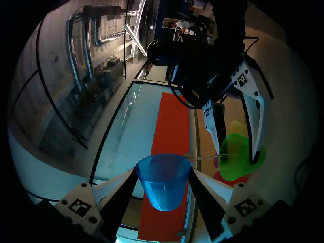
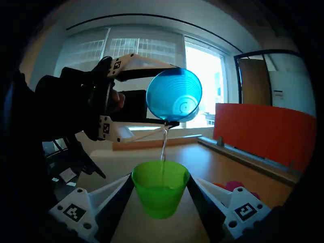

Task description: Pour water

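Note:
My left gripper (image 1: pixel 163 180) is shut on a translucent blue cup (image 1: pixel 163 186), tipped over on its side. A thin stream of water (image 2: pixel 163 146) runs from the blue cup (image 2: pixel 175 94) down into a green cup (image 2: pixel 160 187). My right gripper (image 2: pixel 160 182) is shut on the green cup, which stands upright and holds some water. In the left gripper view the green cup (image 1: pixel 236 156) sits between the right gripper's white fingers (image 1: pixel 256 113). In the right gripper view the left gripper (image 2: pixel 172 95) hangs above, held by a hand in a dark sleeve (image 2: pixel 65 109).
A wooden table (image 2: pixel 227 166) lies below the cups, with an orange partition (image 2: pixel 263 129) along its far side. Pink and yellow things (image 1: pixel 235 129) lie on the table behind the green cup. Large windows (image 2: pixel 162 52) stand at the back.

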{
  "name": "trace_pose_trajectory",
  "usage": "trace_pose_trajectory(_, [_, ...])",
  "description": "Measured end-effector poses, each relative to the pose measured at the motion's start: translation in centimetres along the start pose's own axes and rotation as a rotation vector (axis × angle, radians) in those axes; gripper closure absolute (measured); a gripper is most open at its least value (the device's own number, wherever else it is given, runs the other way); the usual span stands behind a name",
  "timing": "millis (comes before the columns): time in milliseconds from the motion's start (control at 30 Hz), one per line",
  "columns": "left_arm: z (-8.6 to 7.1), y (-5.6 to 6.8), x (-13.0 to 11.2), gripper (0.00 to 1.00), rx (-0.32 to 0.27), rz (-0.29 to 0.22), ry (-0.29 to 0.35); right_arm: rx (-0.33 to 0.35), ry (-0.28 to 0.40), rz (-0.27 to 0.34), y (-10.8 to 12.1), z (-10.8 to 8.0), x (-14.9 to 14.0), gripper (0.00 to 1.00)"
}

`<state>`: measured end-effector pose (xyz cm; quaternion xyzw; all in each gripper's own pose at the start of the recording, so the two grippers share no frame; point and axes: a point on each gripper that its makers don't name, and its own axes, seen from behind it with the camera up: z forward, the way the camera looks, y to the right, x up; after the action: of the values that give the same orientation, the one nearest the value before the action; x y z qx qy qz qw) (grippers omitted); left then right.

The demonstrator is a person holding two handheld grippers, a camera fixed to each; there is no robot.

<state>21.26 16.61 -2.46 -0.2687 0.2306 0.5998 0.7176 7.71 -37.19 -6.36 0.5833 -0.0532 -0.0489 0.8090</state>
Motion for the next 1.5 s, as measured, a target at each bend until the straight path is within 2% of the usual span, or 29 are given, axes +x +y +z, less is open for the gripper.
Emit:
trace_pose_trajectory(567, [0.55,-0.32,-0.12,0.14,0.006,0.027,-0.001,0.000,0.004,-0.002,0.10,-0.04,-0.12,0.08])
trace_pose_trajectory(1067, [-0.31,-0.51,0.63,0.14,0.010,0.060,0.003,-0.004,0.002,-0.003,0.03,-0.28,-0.07,0.08])
trace_pose_trajectory(1500, [-0.21,-0.56,0.68,0.14,0.013,0.089,0.000,0.001,0.007,0.000,-0.14,-0.25,0.18,0.08])
